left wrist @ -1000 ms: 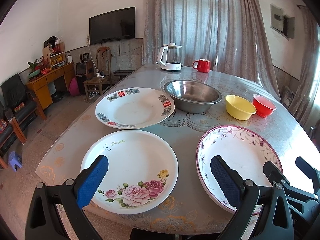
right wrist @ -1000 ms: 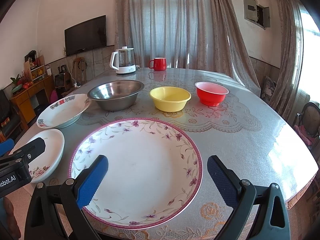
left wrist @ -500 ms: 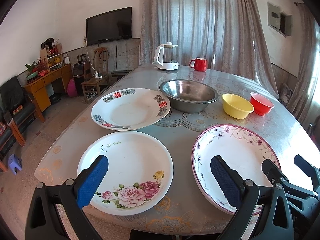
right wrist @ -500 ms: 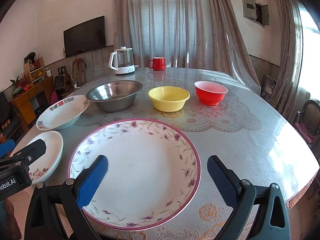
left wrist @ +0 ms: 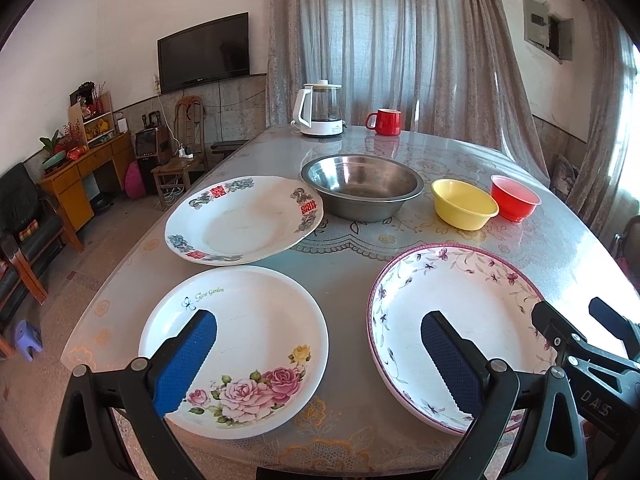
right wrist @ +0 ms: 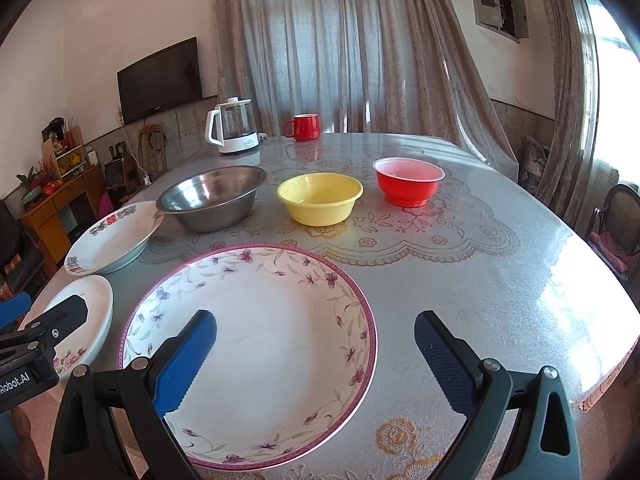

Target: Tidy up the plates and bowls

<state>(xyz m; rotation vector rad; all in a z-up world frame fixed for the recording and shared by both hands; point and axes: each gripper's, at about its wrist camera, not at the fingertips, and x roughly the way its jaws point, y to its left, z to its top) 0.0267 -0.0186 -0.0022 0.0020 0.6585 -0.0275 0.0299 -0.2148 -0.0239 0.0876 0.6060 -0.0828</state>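
Observation:
Three plates lie on the table: a rose plate (left wrist: 256, 332) at the near left, a plate with red characters (left wrist: 244, 220) behind it, and a purple-rimmed floral plate (left wrist: 452, 312) (right wrist: 260, 320) at the near right. Behind them stand a steel bowl (left wrist: 362, 184) (right wrist: 212, 196), a yellow bowl (left wrist: 464, 204) (right wrist: 320, 198) and a red bowl (left wrist: 514, 198) (right wrist: 408, 180). My left gripper (left wrist: 318, 354) hangs open above the near edge, straddling the rose plate and the floral plate. My right gripper (right wrist: 316, 356) is open over the floral plate. Neither holds anything.
A white kettle (left wrist: 318, 110) and a red mug (left wrist: 386, 122) stand at the table's (right wrist: 460, 280) far end before grey curtains. Left of the table are a wooden chair (left wrist: 180, 160), a cabinet (left wrist: 80, 184) and a wall television (left wrist: 204, 58).
Both grippers drew back slightly and rose a little, so the plates and bowls sit a bit lower and farther in view. Nothing on the table moved.

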